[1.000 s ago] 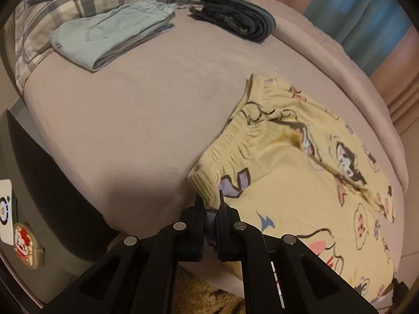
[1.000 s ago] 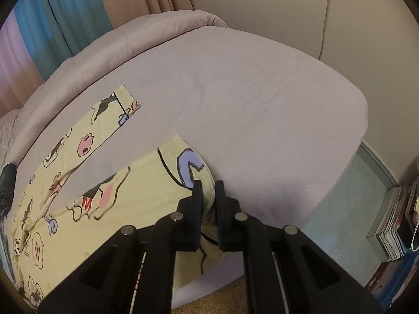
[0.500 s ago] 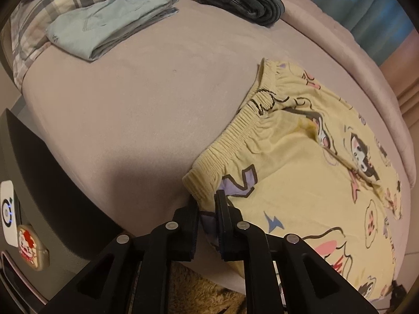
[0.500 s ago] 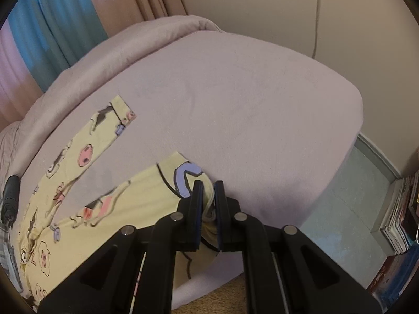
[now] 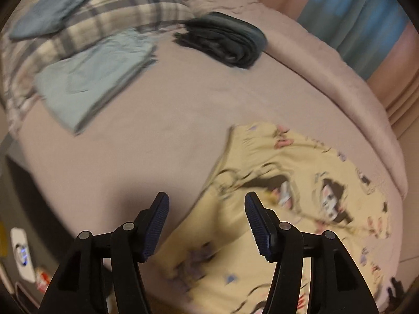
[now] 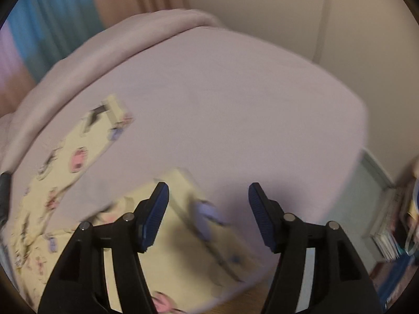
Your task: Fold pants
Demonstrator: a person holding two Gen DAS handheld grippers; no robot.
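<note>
Yellow cartoon-print pants [image 5: 275, 209] lie flat on the pinkish-grey bed [image 5: 146, 141]. In the left wrist view the waistband end runs up to the right. My left gripper [image 5: 207, 200] is open and empty above the near waistband corner. In the right wrist view the pants [image 6: 183, 225] show two legs: the far leg hem [image 6: 115, 115] and the near leg hem under my right gripper [image 6: 208, 189], which is open and empty. Both views are motion-blurred.
Folded light-blue pants [image 5: 97, 78], a folded dark garment [image 5: 225, 41] and a plaid pillow [image 5: 117, 10] lie at the bed's far left. A rolled blanket [image 5: 340, 73] lines the far edge. Books [image 6: 392, 233] stand on the floor at right.
Both grippers have opened and let go of the pants: the left released the waistband corner, the right the near leg hem. Both have lifted slightly; the pants lie on the bed.
</note>
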